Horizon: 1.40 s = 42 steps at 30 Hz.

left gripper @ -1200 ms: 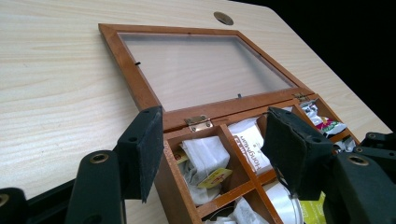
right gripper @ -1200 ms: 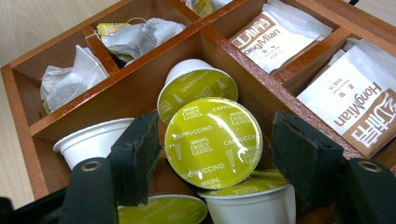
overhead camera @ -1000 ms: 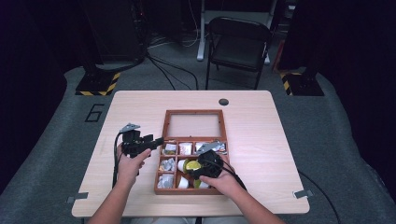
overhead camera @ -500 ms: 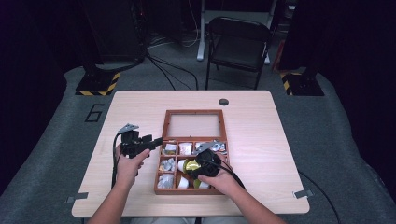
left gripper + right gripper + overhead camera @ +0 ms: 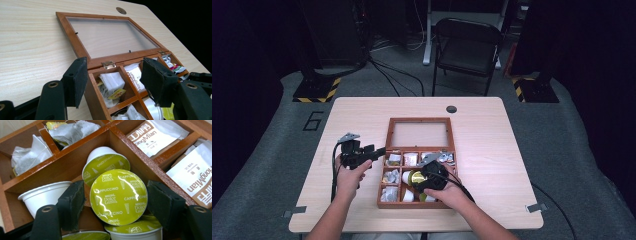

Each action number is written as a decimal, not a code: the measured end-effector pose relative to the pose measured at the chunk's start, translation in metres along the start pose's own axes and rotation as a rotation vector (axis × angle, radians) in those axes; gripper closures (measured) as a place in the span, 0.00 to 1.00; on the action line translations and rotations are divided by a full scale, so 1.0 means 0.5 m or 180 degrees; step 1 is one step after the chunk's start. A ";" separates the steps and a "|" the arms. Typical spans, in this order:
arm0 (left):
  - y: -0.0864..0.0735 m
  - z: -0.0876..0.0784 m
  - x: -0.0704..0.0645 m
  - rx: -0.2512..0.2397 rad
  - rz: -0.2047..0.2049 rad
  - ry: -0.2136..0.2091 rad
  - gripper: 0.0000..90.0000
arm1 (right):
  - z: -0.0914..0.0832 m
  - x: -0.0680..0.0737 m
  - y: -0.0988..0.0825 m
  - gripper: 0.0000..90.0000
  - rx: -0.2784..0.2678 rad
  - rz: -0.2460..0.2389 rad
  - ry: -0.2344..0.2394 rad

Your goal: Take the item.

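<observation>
Looking down on the worktop (image 5: 362,107), we see a wooden box (image 5: 383,190) with its glass lid (image 5: 420,134) laid flat open behind it, and both of our hands at its near half. Our right gripper (image 5: 116,202) is lowered into a middle compartment, where green-topped coffee capsules (image 5: 106,165) lie heaped. One capsule (image 5: 118,196), its foil marked for cappuccino, stands tilted on edge between the jaws. Those jaws have just been opening, and a gap shows on each side of the foil, so the pads flank the capsule without pressing it. A white capsule (image 5: 43,196) lies just beside the left jaw.

Our left gripper (image 5: 113,80) hangs over the box's left rear corner near a brass hinge (image 5: 108,65), jaws apart with nothing clamped; the box's left wall runs between them. Beyond them, tea bags (image 5: 111,85) and white sachets (image 5: 135,77) fill the rear compartments. In the high view this gripper (image 5: 378,151) points toward the box's left edge.
</observation>
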State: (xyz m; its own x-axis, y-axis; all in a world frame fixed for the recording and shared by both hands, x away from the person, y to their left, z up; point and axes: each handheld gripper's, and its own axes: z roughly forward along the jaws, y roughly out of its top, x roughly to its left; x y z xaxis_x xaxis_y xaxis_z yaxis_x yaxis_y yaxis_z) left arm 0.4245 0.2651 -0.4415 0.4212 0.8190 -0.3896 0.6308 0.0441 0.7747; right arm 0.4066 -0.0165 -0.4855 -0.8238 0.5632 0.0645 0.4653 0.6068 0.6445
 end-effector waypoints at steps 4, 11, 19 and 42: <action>0.000 0.000 0.001 -0.0005 -0.0025 -0.0008 0.42 | 0.004 -0.002 0.000 0.35 0.0015 0.0022 0.0022; -0.001 0.000 0.001 0.0000 -0.0038 -0.0013 0.42 | 0.007 -0.003 0.000 0.41 0.0027 0.0036 -0.0002; 0.000 0.000 0.003 -0.0004 -0.0028 -0.0015 0.42 | 0.006 -0.002 0.000 0.41 0.0020 0.0117 0.0006; 0.000 -0.002 0.008 0.0005 -0.0050 -0.0006 0.42 | -0.055 -0.002 0.021 0.41 -0.0213 0.0125 0.0084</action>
State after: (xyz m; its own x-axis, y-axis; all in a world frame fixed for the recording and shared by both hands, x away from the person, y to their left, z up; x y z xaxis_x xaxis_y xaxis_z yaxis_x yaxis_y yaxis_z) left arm 0.4254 0.2688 -0.4427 0.4124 0.8172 -0.4026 0.6384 0.0560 0.7677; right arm 0.4036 -0.0261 -0.4576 -0.8140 0.5703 0.1103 0.4755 0.5452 0.6904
